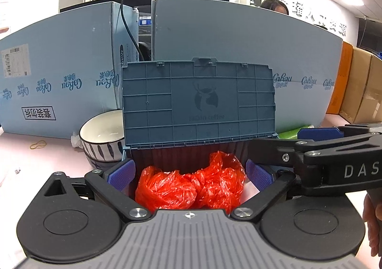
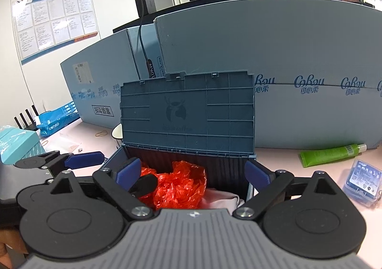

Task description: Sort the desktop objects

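A blue-grey storage box stands in front of me with its lid [image 1: 198, 99] swung upright. A crumpled red plastic bag [image 1: 191, 185] lies inside it, beside something pale and soft [image 2: 219, 197]. My left gripper [image 1: 190, 173] hovers over the box's near edge. It is open, and its blue pads [image 1: 121, 173] flank the bag without squeezing it. My right gripper [image 2: 193, 172] is also open wide over the box, above the red bag [image 2: 179, 185] and clear of it. In the left wrist view the right gripper [image 1: 274, 140] reaches in from the right, slightly higher.
Stacked striped bowls [image 1: 102, 135] sit left of the box, with a rubber band [image 1: 38, 144] further left. A green tube [image 2: 331, 153] and a small blue case [image 2: 363, 180] lie to the right. Tall light-blue cartons [image 1: 59, 73] wall off the back. A blue package [image 2: 57, 121] lies far left.
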The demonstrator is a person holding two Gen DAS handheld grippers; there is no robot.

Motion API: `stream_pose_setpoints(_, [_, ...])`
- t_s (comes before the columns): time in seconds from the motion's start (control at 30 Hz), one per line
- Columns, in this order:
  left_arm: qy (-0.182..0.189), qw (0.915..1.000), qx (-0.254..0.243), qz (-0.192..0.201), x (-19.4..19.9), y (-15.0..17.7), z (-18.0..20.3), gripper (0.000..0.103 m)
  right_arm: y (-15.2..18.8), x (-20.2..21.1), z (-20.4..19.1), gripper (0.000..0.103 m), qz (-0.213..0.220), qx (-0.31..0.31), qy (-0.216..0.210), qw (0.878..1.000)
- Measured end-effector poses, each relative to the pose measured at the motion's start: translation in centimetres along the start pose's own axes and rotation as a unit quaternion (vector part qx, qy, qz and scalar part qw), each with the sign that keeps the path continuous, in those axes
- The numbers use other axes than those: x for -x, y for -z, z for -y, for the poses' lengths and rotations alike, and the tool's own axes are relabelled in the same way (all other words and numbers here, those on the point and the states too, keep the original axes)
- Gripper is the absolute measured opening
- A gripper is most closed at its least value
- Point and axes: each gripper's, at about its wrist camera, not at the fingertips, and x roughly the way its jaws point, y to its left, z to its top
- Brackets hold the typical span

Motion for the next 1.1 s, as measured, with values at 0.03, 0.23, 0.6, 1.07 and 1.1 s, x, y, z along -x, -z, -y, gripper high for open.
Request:
stream_pose_setpoints(0.03, [0.000, 1.0000, 0.000, 0.000, -0.1, -0.1, 0.1, 0.099, -0.2, -0.1, 0.1, 0.096, -0.001, 0.000, -0.001, 1.000])
stream_pose_setpoints(0.23, [-0.004, 1.0000, -0.006, 0.002, -0.2, -0.8, 0.6, 0.099, -0.9, -0.3, 0.4, 0.097, -0.006, 0.006, -0.004, 1.000])
stream_pose_setpoints(0.6, [-0.016, 0.9998, -0.013, 0.006, -0.1, -2.2, 1.2, 0.099, -2.3, -0.8, 0.9, 0.098, -0.017, 0.011, -0.020, 1.000])
stream_pose_setpoints(1.07, [-0.032, 0.9989, -0.016, 0.030, 0.5, -4.5, 2.0, 0.099, -4.3, -0.3, 1.8, 0.103, 0.008, 0.014, -0.035, 0.999])
stream_pose_setpoints(1.1, [-0.032, 0.9989, -0.015, 0.031, 0.5, -4.5, 2.0, 0.099, -4.4, -0.4, 1.9, 0.103, 0.009, 0.014, -0.035, 0.999])
